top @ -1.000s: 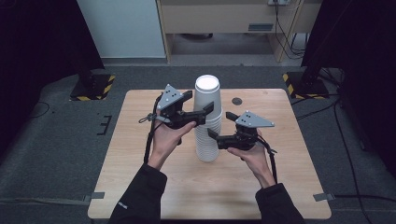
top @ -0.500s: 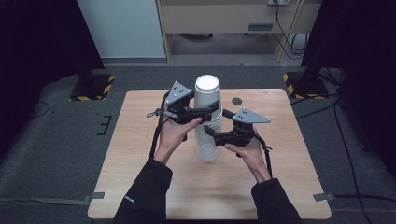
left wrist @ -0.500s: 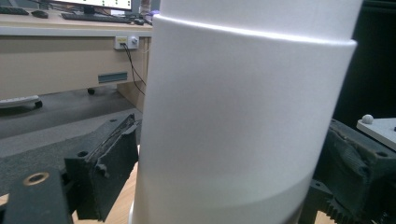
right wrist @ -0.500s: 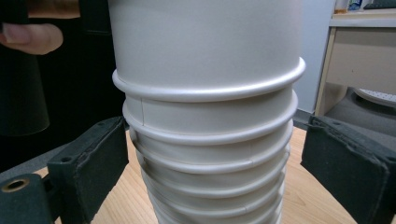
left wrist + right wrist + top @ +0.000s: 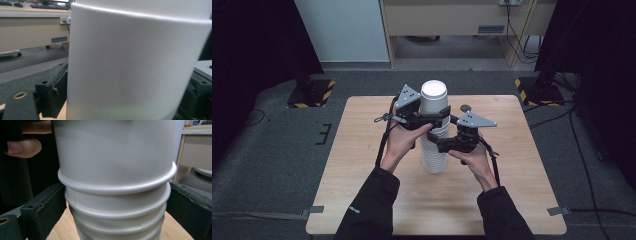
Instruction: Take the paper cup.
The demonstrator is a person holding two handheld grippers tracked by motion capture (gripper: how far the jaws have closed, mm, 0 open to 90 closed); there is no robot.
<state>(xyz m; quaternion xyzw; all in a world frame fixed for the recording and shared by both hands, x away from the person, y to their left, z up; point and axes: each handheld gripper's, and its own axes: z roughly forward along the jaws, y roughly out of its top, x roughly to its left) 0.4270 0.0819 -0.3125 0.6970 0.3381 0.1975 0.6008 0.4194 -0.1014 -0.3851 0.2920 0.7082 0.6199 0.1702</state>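
A tall stack of upturned white paper cups (image 5: 433, 156) stands at the middle of the wooden table (image 5: 362, 165). My left gripper (image 5: 432, 118) is shut on the top cup (image 5: 433, 99) from the left, and that cup's smooth wall (image 5: 135, 65) sits between its black jaws. Lower down, my right gripper (image 5: 440, 146) comes in from the right and is shut on the stack. In the right gripper view the ribbed rims of the stack (image 5: 117, 217) lie between its pads (image 5: 42, 210), and a thumb shows at the upper left.
A small dark round disc (image 5: 465, 107) lies on the table behind the stack. Yellow-and-black stand bases (image 5: 309, 95) (image 5: 534, 85) sit on the floor past the far corners. A beige desk (image 5: 452, 20) is at the back.
Both grippers have drawn in closer to the stack, the left one slightly up and right at the top cup, the right one a little left. The stack stands where it was.
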